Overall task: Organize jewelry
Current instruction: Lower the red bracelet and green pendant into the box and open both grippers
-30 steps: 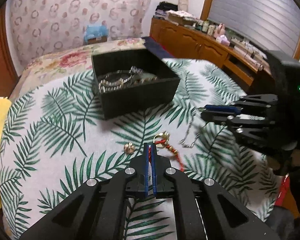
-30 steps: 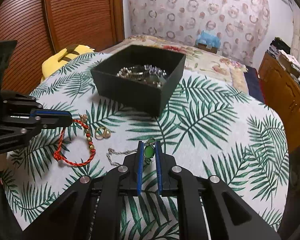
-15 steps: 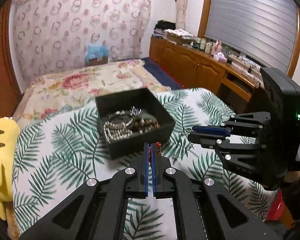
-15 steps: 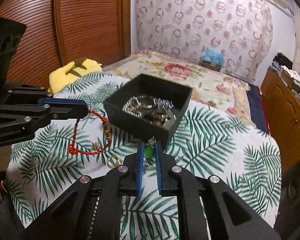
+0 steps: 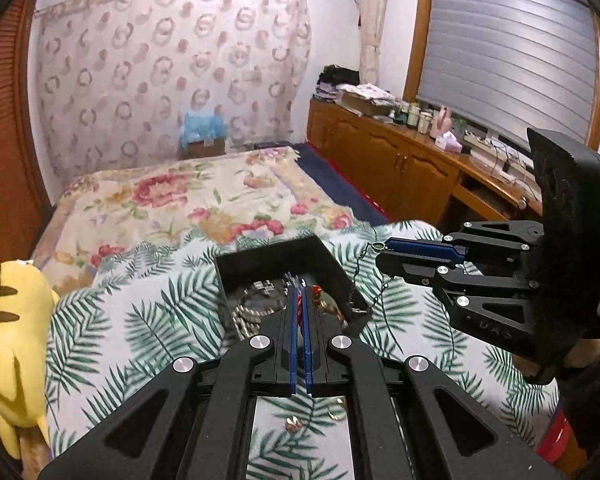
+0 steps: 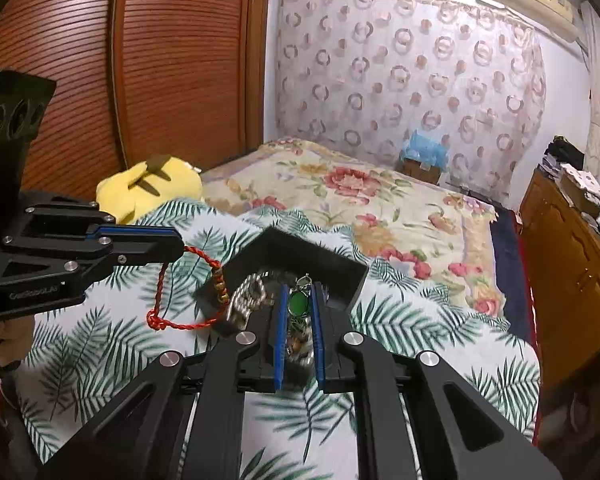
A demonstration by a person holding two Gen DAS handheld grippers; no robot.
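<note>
1. Left wrist view: the left tongs (image 5: 300, 300) are pinched together on the red cord bracelet (image 5: 299, 309), and only a short piece of red shows between the blue pads.
2. Right wrist view: the same bracelet (image 6: 188, 292) hangs as a loop from the tip of the left tongs (image 6: 178, 246), with small gold-and-dark beads on the side nearest the black box (image 6: 300, 252). The loop dangles in the air over the box's near-left corner.
3. Right tongs (image 6: 298, 304) stand at a narrow gap, clamped on a green oval pendant (image 6: 298, 303).
4. From the left wrist view, a thin chain (image 5: 370, 276) trails down from the tip of the right tongs (image 5: 380, 248) and drapes toward the box's right corner.
5. Black box (image 5: 284, 256) sits open on the palm-leaf cloth (image 5: 140, 320), with silver chains and other pieces heaped inside it.
6. Two small gold pieces (image 5: 294, 424) lie on the cloth below the left tongs; they are too blurred to identify.
7. A yellow plush toy (image 5: 8, 340) lies at the left edge of the cloth, and a floral bedspread (image 5: 188, 196) lies beyond the box.
</note>
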